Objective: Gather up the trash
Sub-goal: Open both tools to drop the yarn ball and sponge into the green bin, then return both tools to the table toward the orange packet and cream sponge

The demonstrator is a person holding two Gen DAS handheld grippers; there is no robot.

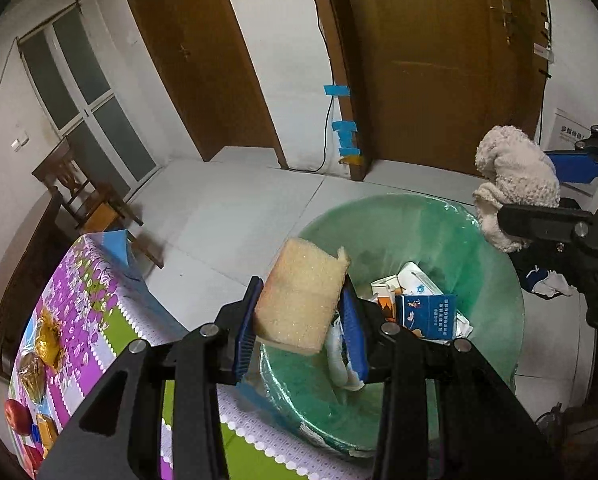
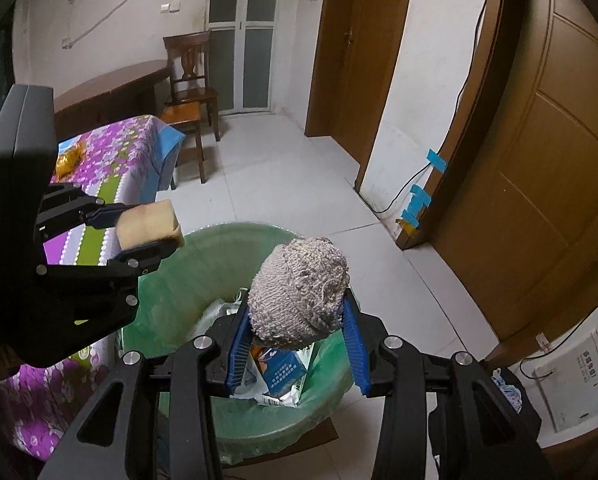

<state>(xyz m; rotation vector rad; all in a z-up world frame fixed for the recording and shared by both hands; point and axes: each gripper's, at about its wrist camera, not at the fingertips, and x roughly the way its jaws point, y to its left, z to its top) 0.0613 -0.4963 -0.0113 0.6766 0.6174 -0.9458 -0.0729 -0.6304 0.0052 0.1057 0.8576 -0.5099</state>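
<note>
My left gripper [image 1: 301, 304] is shut on a yellow sponge [image 1: 299, 296], held over the near rim of a bin lined with a green bag [image 1: 419, 220]. The same sponge [image 2: 147, 224] and left gripper [image 2: 139, 232] show at the left of the right wrist view, above the bin's rim [image 2: 227, 236]. My right gripper [image 2: 299, 320] is shut on a balled grey-white knitted cloth [image 2: 299, 292], directly over the bin's mouth. In the left wrist view that cloth [image 1: 515, 184] hangs at the bin's far right edge. Cartons and paper [image 1: 419, 304] lie inside the bin.
A table with a purple floral cloth [image 1: 87, 300] stands left of the bin, bearing gold-wrapped snacks [image 1: 49, 340] and a red apple [image 1: 19, 416]. A wooden chair [image 2: 191, 80] stands beyond it. Brown doors [image 1: 439, 60] and a taped cable [image 1: 345, 128] line the far wall. White tiled floor [image 2: 279, 168] lies around.
</note>
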